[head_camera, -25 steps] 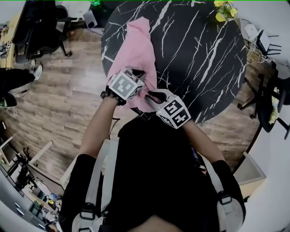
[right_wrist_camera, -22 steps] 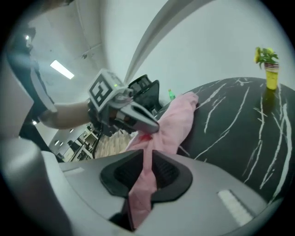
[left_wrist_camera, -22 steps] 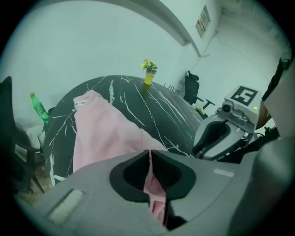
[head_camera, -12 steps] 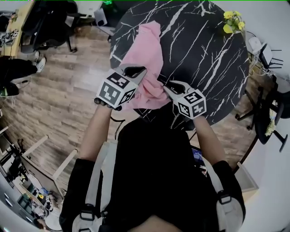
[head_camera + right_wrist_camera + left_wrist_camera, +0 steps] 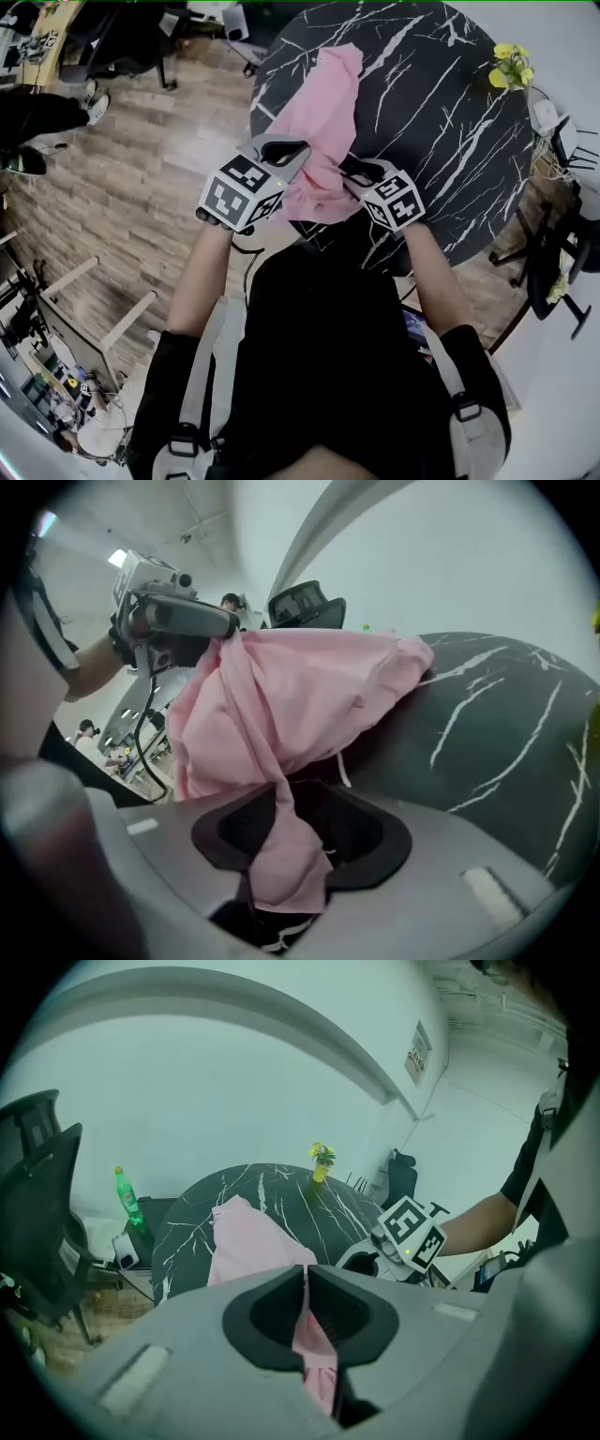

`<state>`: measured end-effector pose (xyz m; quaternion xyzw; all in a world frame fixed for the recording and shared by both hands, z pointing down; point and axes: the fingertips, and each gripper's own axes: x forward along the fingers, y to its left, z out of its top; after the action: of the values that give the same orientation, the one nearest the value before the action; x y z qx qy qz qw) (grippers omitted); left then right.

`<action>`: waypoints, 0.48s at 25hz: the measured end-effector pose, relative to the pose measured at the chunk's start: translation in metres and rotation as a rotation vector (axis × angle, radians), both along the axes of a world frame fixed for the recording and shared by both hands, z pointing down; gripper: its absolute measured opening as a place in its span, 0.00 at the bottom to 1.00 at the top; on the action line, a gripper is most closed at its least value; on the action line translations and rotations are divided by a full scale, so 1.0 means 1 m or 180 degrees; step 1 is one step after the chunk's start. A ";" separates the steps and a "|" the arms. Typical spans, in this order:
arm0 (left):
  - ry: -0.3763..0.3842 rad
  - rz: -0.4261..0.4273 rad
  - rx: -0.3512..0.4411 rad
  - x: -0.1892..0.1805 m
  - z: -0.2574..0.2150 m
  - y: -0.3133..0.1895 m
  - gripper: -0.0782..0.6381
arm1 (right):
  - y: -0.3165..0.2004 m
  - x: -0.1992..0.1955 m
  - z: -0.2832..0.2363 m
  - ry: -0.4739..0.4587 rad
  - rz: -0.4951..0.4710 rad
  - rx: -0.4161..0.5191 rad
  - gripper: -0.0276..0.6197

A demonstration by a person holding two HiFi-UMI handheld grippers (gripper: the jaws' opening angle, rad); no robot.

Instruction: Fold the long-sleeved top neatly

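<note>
The pink long-sleeved top (image 5: 323,112) lies in a rumpled strip across the left part of the round black marble table (image 5: 441,112). My left gripper (image 5: 286,150) is raised over the near end and is shut on a fold of the pink cloth (image 5: 314,1372), which hangs down between its jaws (image 5: 305,1274). My right gripper (image 5: 349,169) is just to its right, at the near hem. Its jaws have just been opening and stand apart (image 5: 300,803), with a loose tail of the top (image 5: 281,846) draped between them. The lifted cloth (image 5: 300,686) stretches between both grippers.
A small vase of yellow flowers (image 5: 511,64) stands at the table's far right edge. Black chairs stand at the right (image 5: 562,244) and far left (image 5: 37,1204). A green bottle (image 5: 127,1199) stands beyond the table. Wooden floor (image 5: 141,187) lies to the left.
My left gripper has risen, lifting the top's near edge. The right gripper has moved away, then back toward the cloth, and its jaws have spread.
</note>
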<state>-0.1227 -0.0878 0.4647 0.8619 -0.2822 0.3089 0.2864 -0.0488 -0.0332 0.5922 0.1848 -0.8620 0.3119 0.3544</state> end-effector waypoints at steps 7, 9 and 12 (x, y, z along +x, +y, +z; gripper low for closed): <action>-0.0130 -0.0129 -0.0062 -0.016 0.011 0.007 0.14 | 0.030 -0.034 -0.001 -0.0162 -0.0695 -0.0249 0.30; -0.0157 -0.0161 -0.0073 -0.017 0.015 0.008 0.14 | 0.034 -0.038 0.001 -0.0170 -0.0742 -0.0249 0.21; -0.0166 -0.0220 -0.0094 -0.016 0.017 0.007 0.14 | 0.037 -0.036 0.000 -0.0161 -0.0762 -0.0160 0.07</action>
<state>-0.1391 -0.0807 0.4816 0.8390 -0.3146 0.3254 0.3021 -0.0849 0.0040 0.5922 0.0637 -0.8784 0.2934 0.3718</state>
